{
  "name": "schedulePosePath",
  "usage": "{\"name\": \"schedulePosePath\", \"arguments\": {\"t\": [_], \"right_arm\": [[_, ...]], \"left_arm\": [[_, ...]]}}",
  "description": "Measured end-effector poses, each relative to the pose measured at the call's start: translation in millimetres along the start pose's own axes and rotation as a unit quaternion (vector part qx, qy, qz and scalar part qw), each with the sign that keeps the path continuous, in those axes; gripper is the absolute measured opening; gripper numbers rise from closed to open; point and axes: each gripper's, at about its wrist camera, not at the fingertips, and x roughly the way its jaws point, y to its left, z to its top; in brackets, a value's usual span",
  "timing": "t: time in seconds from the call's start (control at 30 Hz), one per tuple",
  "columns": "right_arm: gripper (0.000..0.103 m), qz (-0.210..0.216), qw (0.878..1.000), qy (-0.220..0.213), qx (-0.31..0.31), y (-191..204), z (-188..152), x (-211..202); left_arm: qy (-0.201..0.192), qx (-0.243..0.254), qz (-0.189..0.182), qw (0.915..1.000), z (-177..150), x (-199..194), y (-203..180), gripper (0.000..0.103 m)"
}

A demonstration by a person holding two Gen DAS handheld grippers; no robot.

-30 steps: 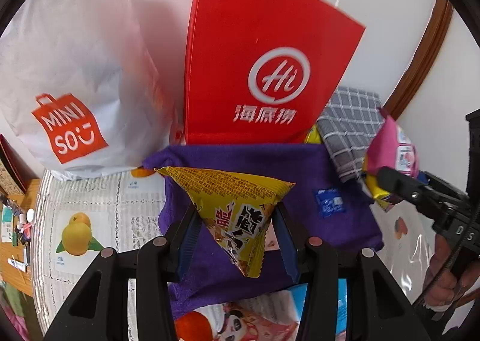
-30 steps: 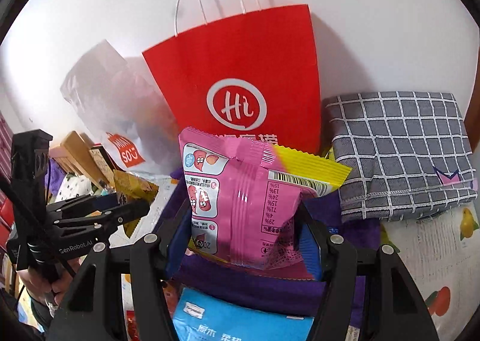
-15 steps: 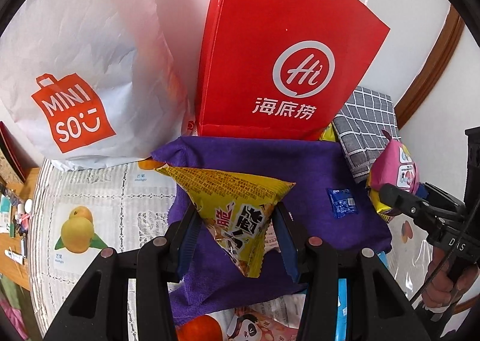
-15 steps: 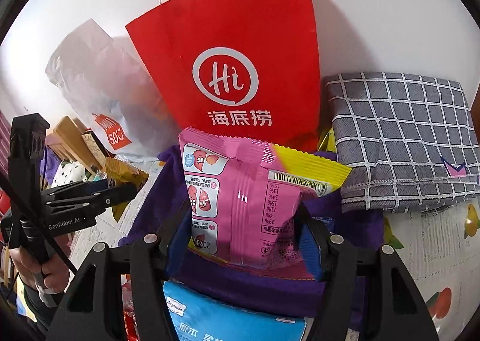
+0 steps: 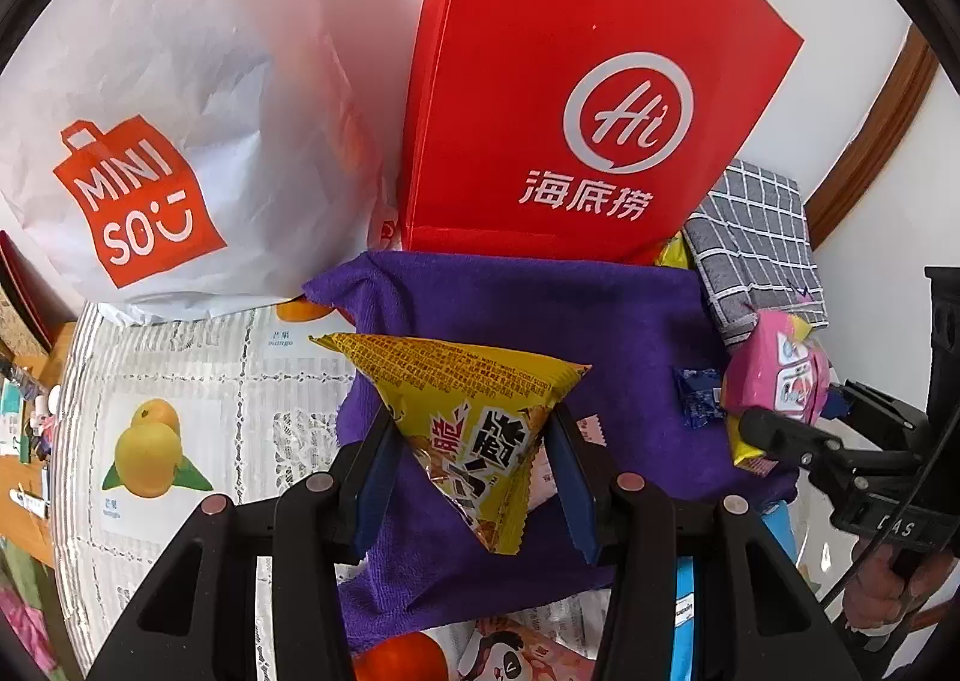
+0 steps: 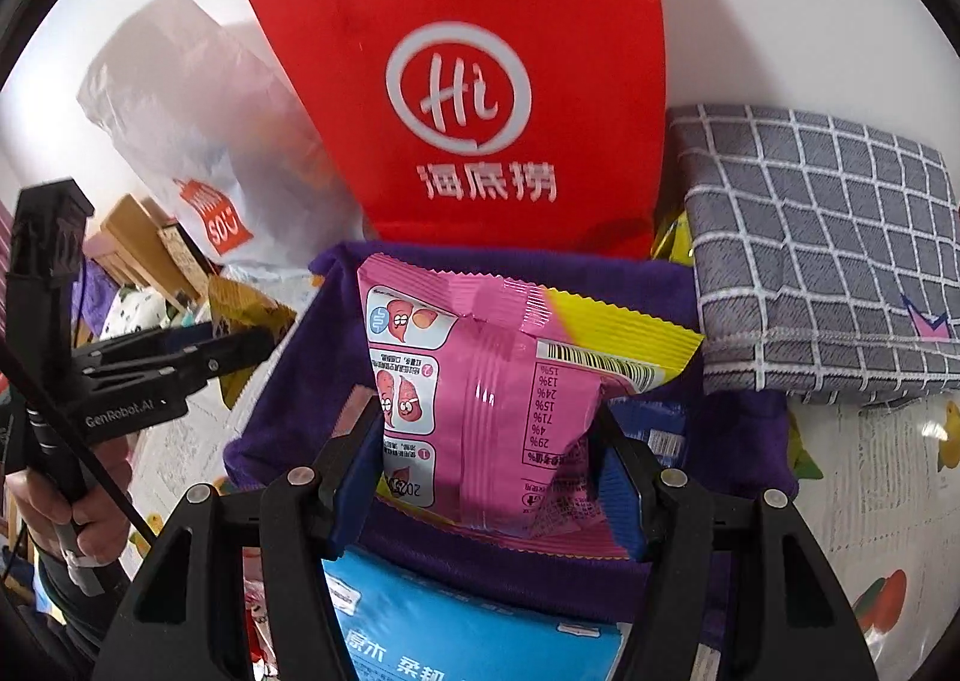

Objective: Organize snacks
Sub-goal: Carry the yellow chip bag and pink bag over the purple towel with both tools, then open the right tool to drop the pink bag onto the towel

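Observation:
My left gripper [image 5: 471,435] is shut on a yellow triangular snack packet [image 5: 474,417], held above a purple cloth [image 5: 528,309]. My right gripper [image 6: 489,441] is shut on a pink and yellow snack packet [image 6: 492,387], held above the same purple cloth [image 6: 288,381]. A red paper bag with a white "Hi" logo [image 5: 576,99] stands upright right behind the cloth; it also shows in the right wrist view [image 6: 480,81]. The right gripper with its pink packet [image 5: 780,381] shows at the right of the left wrist view. The left gripper [image 6: 240,345] shows at the left of the right wrist view.
A white Miniso bag [image 5: 150,129] stands left of the red bag. A folded grey checked cloth [image 6: 822,255] lies to the right. A small blue sachet [image 5: 696,399] lies on the purple cloth. A blue tissue pack [image 6: 474,627] and a fruit-print table cover [image 5: 180,411] lie nearer.
Both grippers have moved forward and closer to the red bag, which now looms larger. Both packets stay held.

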Motion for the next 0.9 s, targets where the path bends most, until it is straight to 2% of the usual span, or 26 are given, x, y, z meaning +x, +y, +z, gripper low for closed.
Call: {"name": "schedulePosePath", "arguments": {"t": [0.13, 0.9], "right_arm": [[0.063, -0.001, 1.0, 0.013, 0.005, -2, -3, 10], [0.064, -0.001, 0.997, 0.071, 0.023, -10, -9, 49]], "left_arm": [[0.005, -0.002, 0.012, 0.9999, 0, 5, 3, 0.046], [0.027, -0.011, 0.017, 0.9994, 0, 20, 8, 0.046]]}}
